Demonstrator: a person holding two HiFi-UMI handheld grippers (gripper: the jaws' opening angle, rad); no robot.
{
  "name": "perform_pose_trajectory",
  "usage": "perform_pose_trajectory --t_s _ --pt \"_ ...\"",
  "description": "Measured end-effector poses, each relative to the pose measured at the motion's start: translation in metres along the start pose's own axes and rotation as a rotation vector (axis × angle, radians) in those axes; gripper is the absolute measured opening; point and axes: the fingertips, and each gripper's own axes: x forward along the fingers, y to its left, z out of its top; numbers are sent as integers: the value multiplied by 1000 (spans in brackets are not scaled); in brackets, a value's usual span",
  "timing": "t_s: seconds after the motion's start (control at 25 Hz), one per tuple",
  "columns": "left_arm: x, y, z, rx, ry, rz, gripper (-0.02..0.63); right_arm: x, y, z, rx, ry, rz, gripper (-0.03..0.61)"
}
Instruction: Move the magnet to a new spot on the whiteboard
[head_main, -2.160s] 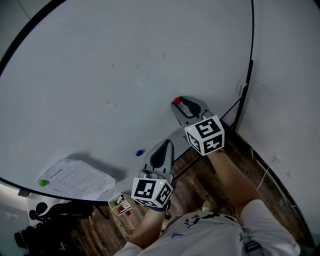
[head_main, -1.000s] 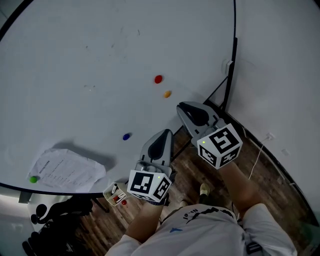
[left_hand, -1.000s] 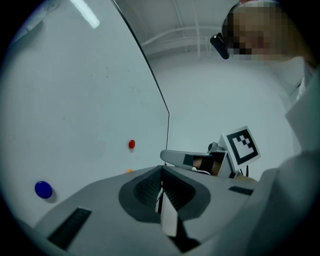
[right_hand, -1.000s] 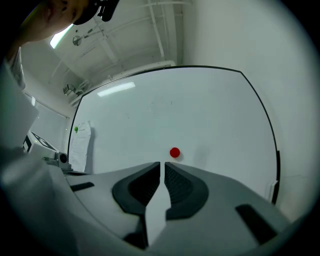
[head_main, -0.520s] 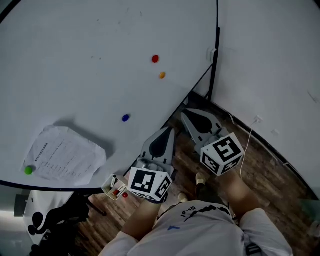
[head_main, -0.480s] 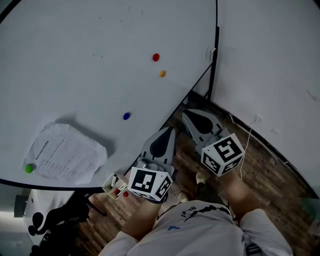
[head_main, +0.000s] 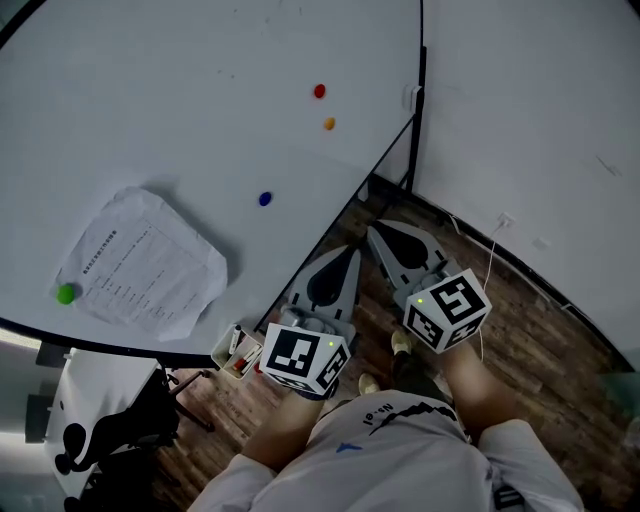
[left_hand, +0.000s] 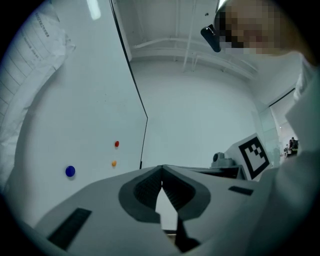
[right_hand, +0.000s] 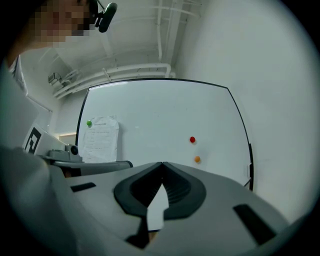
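Note:
The red magnet (head_main: 319, 91) sticks to the whiteboard (head_main: 170, 90) just above an orange magnet (head_main: 328, 124); both also show in the left gripper view, red magnet (left_hand: 116, 144), and the right gripper view, red magnet (right_hand: 192, 140). My right gripper (head_main: 378, 231) hangs back from the board over the floor, shut and empty (right_hand: 162, 164); its jaws have just been closing with nothing between them. My left gripper (head_main: 350, 252) is beside it, also shut on nothing (left_hand: 162, 168).
A blue magnet (head_main: 265, 199) sits lower on the board. A green magnet (head_main: 66, 294) pins a printed sheet (head_main: 140, 265) at the left. The board's black frame (head_main: 421, 60) meets a white wall at the right. A small tray (head_main: 235, 352) hangs below; wooden floor lies underneath.
Both grippers have drawn back from the board toward the person. The right gripper left the red magnet on the board above the orange one.

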Motion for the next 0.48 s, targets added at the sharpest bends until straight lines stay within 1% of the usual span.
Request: perform_pose_trajectory --t_s 0.48 --pt "-20 -12 3 -11 -18 -29 11 -17 21 0 -28 9 -23 14"
